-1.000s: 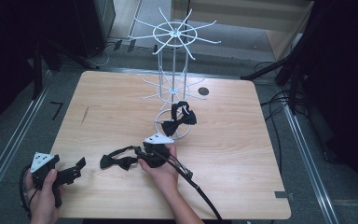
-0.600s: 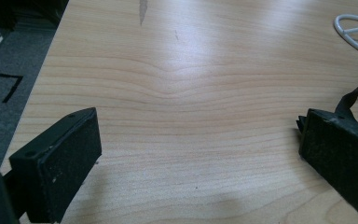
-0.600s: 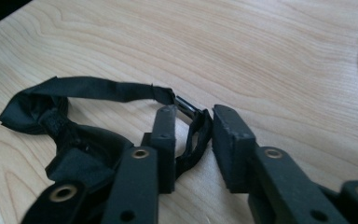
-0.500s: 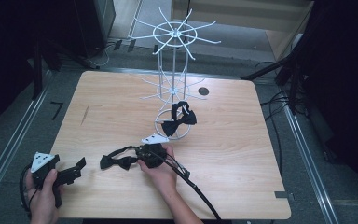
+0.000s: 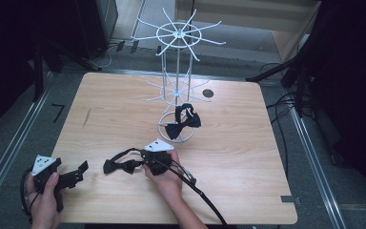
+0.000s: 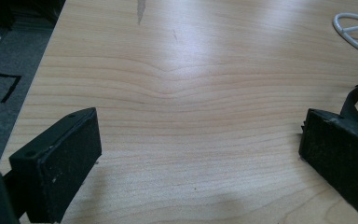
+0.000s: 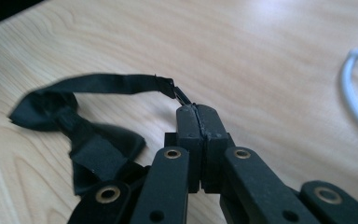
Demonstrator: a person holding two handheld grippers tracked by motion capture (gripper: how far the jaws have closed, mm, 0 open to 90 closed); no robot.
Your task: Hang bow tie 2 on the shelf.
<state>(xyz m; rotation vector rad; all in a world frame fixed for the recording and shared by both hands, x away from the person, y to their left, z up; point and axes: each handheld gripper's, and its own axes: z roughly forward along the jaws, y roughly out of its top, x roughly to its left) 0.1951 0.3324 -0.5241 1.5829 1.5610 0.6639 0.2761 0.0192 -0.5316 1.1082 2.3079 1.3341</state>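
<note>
Bow ties occupy us at this worktop (image 5: 248, 157), a pale wooden one. Our right tool (image 7: 197, 109) has just been closing, and in the right gripper view its jaws now stand pressed together on the end of a black strap (image 7: 116, 83), pinching the small clasp at its tip. That strap belongs to the near bow tie (image 5: 119, 165), which lies flat on the worktop just to the left of our right hand (image 5: 164, 174) in the high view, its strap looping up and over to the tool. The bow itself rests on the wood, crumpled and slightly blurred in the right gripper view. Our left tool (image 5: 74, 175) sits near the front left corner of the worktop, held low in our left hand (image 5: 43, 198), well apart from the bow tie. In the left gripper view its two black jaws are spread wide with only bare wood between them. Farther back stands a white wire rack (image 5: 177, 71) with spokes at two levels and a ring base. A second bow tie (image 5: 183, 125) hangs low on it, just above that ring.
</note>
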